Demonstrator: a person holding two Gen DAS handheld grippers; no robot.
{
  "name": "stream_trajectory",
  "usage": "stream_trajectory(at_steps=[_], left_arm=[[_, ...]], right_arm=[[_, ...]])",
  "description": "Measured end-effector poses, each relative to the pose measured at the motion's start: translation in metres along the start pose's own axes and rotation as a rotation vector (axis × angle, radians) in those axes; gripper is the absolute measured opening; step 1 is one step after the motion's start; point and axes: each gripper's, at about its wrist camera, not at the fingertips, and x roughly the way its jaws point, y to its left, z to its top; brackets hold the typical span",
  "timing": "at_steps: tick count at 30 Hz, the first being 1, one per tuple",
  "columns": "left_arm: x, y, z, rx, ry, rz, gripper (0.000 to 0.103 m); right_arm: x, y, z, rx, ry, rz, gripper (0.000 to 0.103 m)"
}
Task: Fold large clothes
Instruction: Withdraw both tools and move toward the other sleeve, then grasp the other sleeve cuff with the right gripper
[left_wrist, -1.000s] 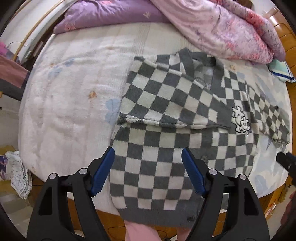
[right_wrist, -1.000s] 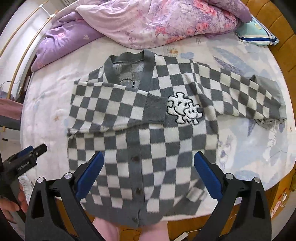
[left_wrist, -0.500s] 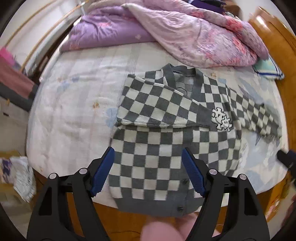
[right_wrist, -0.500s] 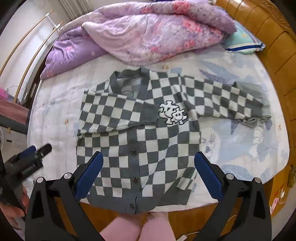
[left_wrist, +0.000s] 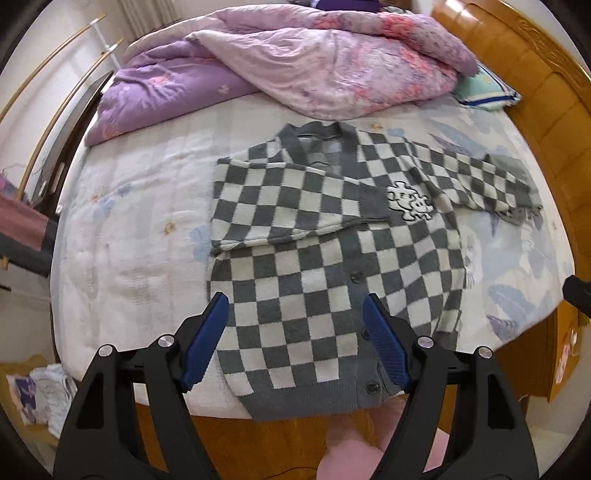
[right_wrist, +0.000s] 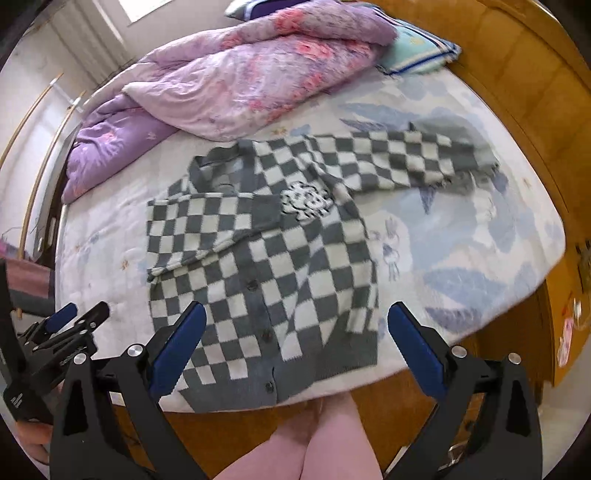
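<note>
A grey and white checkered cardigan (left_wrist: 332, 273) lies flat on the bed, buttons up; it also shows in the right wrist view (right_wrist: 266, 266). Its left sleeve (left_wrist: 295, 206) is folded across the chest. Its right sleeve (left_wrist: 476, 181) stretches out to the right, also seen in the right wrist view (right_wrist: 399, 162). My left gripper (left_wrist: 295, 306) is open and empty, held above the hem. My right gripper (right_wrist: 295, 314) is open and empty, also above the hem. The left gripper shows at the left edge of the right wrist view (right_wrist: 66, 325).
A pink and purple quilt (left_wrist: 314, 66) is heaped at the head of the bed. A pillow (left_wrist: 484, 92) lies at the far right. The wooden bed frame (left_wrist: 517, 62) runs along the right side and front edge. Clothes (left_wrist: 40, 391) lie on the floor at left.
Both grippers have pulled back and up from the cardigan, so more of the bed shows. Both stay open and empty. The cardigan has not moved.
</note>
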Motion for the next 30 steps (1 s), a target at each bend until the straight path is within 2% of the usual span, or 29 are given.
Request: stream_trajectory(at_steps=[5, 12, 15, 20, 24, 27, 30], left_arm=[[-0.004, -0.017, 0.0, 0.061, -0.014, -0.019, 0.076], [-0.001, -0.051, 0.011, 0.104, -0.013, -0.05, 0.076], [0.003, -0.071, 0.018, 0.1, -0.001, -0.086, 0.084], [0.013, -0.105, 0.032, 0.098, 0.012, -0.108, 0.085], [0.029, -0.139, 0.053, 0.075, 0.03, -0.095, 0.086], [0.043, -0.166, 0.072, 0.044, 0.044, -0.09, 0.087], [0.06, -0.193, 0.092, 0.021, 0.062, -0.131, 0.087]], right_arm=[[-0.001, -0.024, -0.011, 0.075, -0.003, -0.02, 0.095], [-0.006, -0.069, -0.008, 0.173, -0.026, -0.04, 0.095], [-0.004, -0.094, -0.001, 0.221, -0.027, -0.043, 0.095], [0.006, -0.143, 0.018, 0.294, -0.034, -0.018, 0.095], [0.019, -0.186, 0.043, 0.331, -0.054, 0.006, 0.095], [0.03, -0.227, 0.071, 0.341, -0.104, 0.05, 0.095], [0.04, -0.257, 0.097, 0.314, -0.158, 0.099, 0.095]])
